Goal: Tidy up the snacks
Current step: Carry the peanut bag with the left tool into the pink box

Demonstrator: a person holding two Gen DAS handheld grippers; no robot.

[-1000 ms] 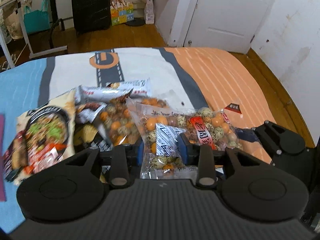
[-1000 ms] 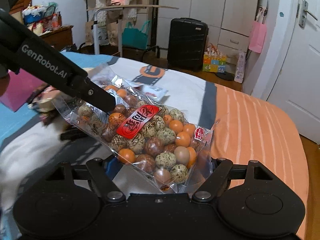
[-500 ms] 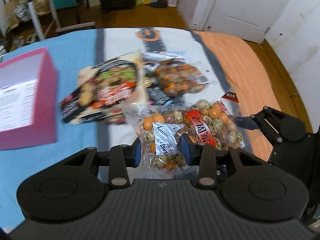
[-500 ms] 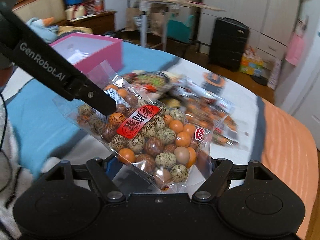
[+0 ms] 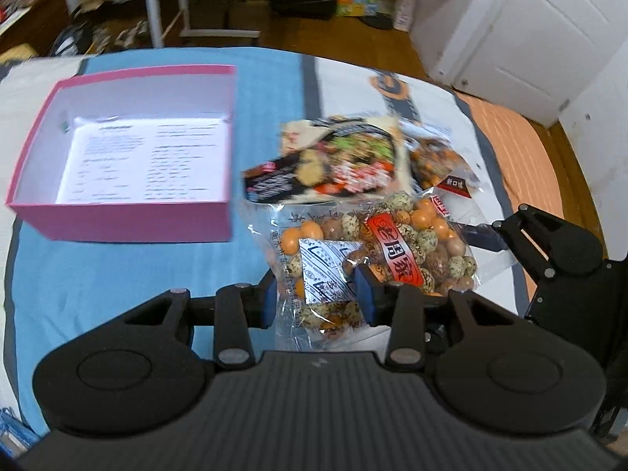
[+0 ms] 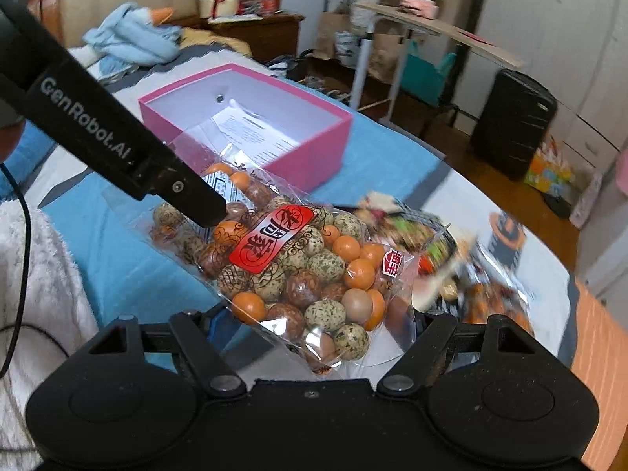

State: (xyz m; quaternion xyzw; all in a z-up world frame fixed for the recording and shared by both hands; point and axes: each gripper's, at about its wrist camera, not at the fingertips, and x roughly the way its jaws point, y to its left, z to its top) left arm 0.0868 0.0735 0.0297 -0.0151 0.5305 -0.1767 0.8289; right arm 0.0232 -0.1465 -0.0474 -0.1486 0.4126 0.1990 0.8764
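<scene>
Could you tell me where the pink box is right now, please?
The pink box sits open on the blue bedspread, upper left in the left wrist view, left of the snack pile.

One pink box (image 5: 129, 219) stands open on the bed, holding one printed sheet (image 5: 145, 159). To the right of the box are three snack packets: one clear bag of coated nuts (image 5: 376, 251) nearest, one cream noodle-print packet (image 5: 333, 161) behind it, and one further nut bag (image 5: 435, 161) beyond that. Two grippers are in view.

A pink box (image 5: 121, 219) and snack packets (image 5: 333, 161) lie on the bed (image 5: 117, 274).
</scene>
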